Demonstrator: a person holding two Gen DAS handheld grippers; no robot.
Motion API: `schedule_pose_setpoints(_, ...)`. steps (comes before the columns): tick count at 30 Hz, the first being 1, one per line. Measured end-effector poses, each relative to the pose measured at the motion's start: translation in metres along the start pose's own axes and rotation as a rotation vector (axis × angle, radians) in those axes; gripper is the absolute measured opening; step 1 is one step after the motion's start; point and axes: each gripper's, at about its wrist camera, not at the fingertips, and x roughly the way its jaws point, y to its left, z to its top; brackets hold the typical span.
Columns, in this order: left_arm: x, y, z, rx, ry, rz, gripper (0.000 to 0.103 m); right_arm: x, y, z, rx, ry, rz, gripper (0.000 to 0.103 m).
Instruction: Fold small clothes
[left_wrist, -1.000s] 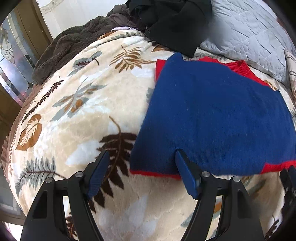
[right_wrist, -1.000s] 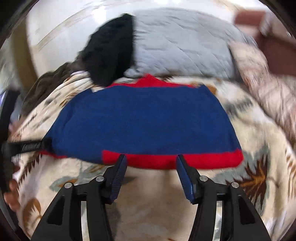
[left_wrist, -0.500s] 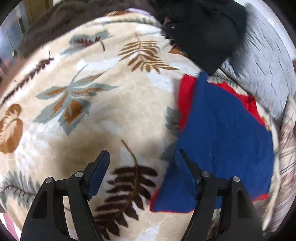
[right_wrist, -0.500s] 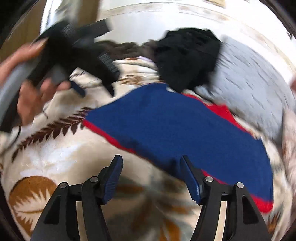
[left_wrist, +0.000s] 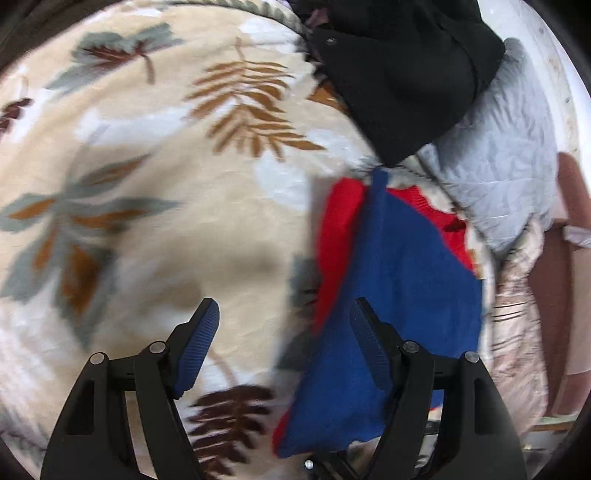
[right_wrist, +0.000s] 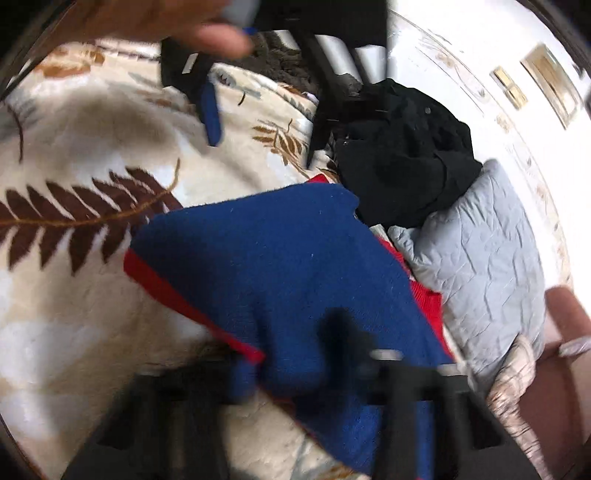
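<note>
A folded blue sweater with red trim (left_wrist: 402, 280) lies on a leaf-patterned cream blanket (left_wrist: 155, 155); it also shows in the right wrist view (right_wrist: 288, 266). My left gripper (left_wrist: 284, 350) is open and empty, held above the blanket at the sweater's left edge, its right finger over the blue cloth. It also shows high in the right wrist view (right_wrist: 258, 122). My right gripper (right_wrist: 295, 369) is blurred at the sweater's near edge; the blue cloth bunches between its fingers, and the jaws appear closed on it.
A black garment (left_wrist: 402, 70) is heaped at the far side, also in the right wrist view (right_wrist: 402, 158). A grey quilted pillow (left_wrist: 506, 177) lies beside it. A striped beige cover (left_wrist: 517, 332) hangs at the right edge.
Both grippers have swung left and tilted. The left gripper has lifted off the sweater's hem and moved beyond its left edge. The right gripper has moved onto the sweater's near edge and closed in.
</note>
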Motion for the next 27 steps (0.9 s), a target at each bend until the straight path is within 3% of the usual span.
schedule_pose_setpoints(3, 0.009, -0.009, 0.009, -0.004, 0.023, -0.053, 0.073, -0.008, -0.001, -0.003, -0.007, -0.058, -0.028, 0.015)
schedule_pose_setpoints(8, 0.032, -0.028, 0.021, 0.043, 0.085, -0.093, 0.073, -0.018, -0.018, -0.007, 0.029, -0.136, -0.041, 0.013)
schedule_pose_setpoints(15, 0.064, -0.053, 0.012, 0.103, 0.141, -0.139, 0.071, -0.021, -0.027, -0.010, 0.071, -0.170, -0.017, 0.013)
schedule_pose_setpoints(16, 0.063, -0.056, 0.010, 0.104, 0.121, -0.137, 0.056, -0.022, -0.027, -0.012, 0.074, -0.171, -0.015, 0.013)
schedule_pose_setpoints(17, 0.062, -0.059, 0.009, 0.110, 0.106, -0.136, 0.028, -0.023, -0.028, -0.014, 0.081, -0.173, -0.015, 0.013)
schedule_pose_setpoints(18, 0.062, -0.062, 0.009, 0.108, 0.103, -0.139, 0.023, -0.025, -0.031, -0.016, 0.087, -0.174, -0.013, 0.012)
schedule_pose_setpoints(27, 0.018, -0.100, -0.005, 0.148, -0.010, -0.125, 0.017, -0.045, -0.077, -0.031, 0.267, -0.185, 0.047, 0.012)
